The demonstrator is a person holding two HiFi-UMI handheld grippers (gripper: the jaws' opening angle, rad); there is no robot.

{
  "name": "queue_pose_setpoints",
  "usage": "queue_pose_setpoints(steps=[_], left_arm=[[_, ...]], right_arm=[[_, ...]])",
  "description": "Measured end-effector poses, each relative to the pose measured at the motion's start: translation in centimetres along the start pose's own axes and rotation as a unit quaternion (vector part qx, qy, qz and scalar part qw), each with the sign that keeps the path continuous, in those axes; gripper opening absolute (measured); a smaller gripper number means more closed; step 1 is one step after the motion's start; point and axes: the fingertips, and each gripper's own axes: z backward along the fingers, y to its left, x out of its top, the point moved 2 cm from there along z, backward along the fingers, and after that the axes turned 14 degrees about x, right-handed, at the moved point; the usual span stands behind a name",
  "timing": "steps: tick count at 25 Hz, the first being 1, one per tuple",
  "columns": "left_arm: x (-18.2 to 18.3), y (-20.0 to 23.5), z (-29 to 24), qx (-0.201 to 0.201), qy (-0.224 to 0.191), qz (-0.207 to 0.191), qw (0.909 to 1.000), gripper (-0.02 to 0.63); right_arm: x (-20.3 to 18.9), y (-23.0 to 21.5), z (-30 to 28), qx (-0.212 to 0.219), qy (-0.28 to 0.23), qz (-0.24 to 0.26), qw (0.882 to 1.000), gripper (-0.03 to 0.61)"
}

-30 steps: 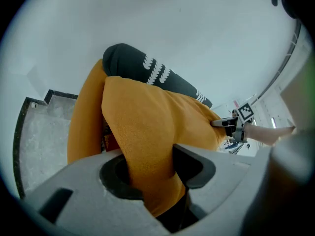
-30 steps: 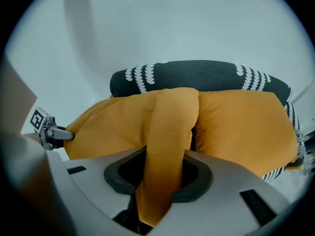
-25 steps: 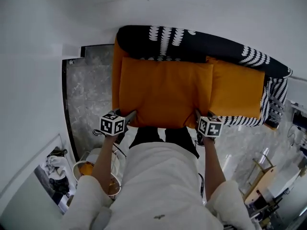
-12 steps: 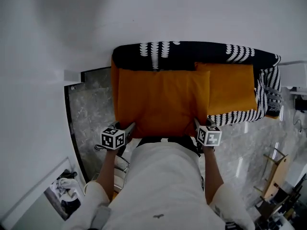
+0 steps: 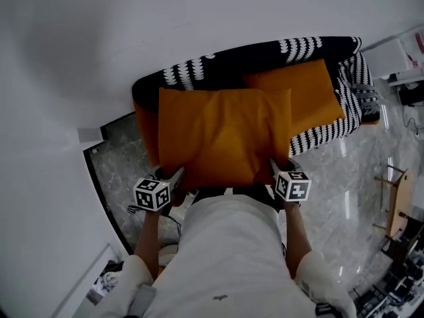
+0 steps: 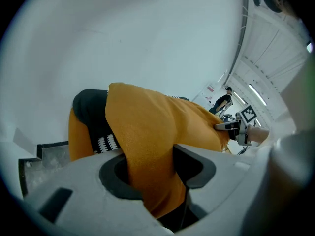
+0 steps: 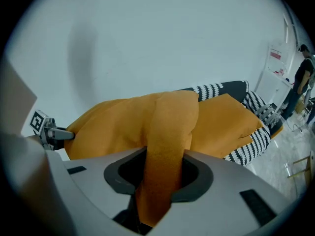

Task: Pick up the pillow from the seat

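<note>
A large orange pillow hangs lifted off the black-and-white patterned seat, held by its two near corners. My left gripper is shut on the pillow's near left corner, and the fabric bunches between its jaws. My right gripper is shut on the near right corner, with a fold of orange cloth pinched in its jaws. From the left gripper view the right gripper shows at the pillow's far side.
A second orange pillow lies on the seat at the right. An orange cushion edge shows at the seat's left end. Grey marble floor surrounds the seat, a white wall stands behind, and wooden furniture is at the right.
Both grippers have risen with the pillow, which now hangs clear of the seat and tilts. The seat has swung round in the head view.
</note>
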Motion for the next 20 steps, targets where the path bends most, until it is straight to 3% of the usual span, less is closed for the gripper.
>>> queue_pose_setpoints(steps=[10, 20], left_arm=[[2.2, -5.8, -0.8, -0.033, -0.012, -0.052, 0.998, 0.196], [3.1, -12.8, -1.6, -0.023, -0.022, -0.073, 0.9968, 0.198]], right_arm=[[-2.3, -3.1, 6.3, -0.039, -0.047, -0.041, 0.997, 0.137], [-3.3, -8.2, 11.2, -0.04, -0.08, -0.05, 0.995, 0.136]])
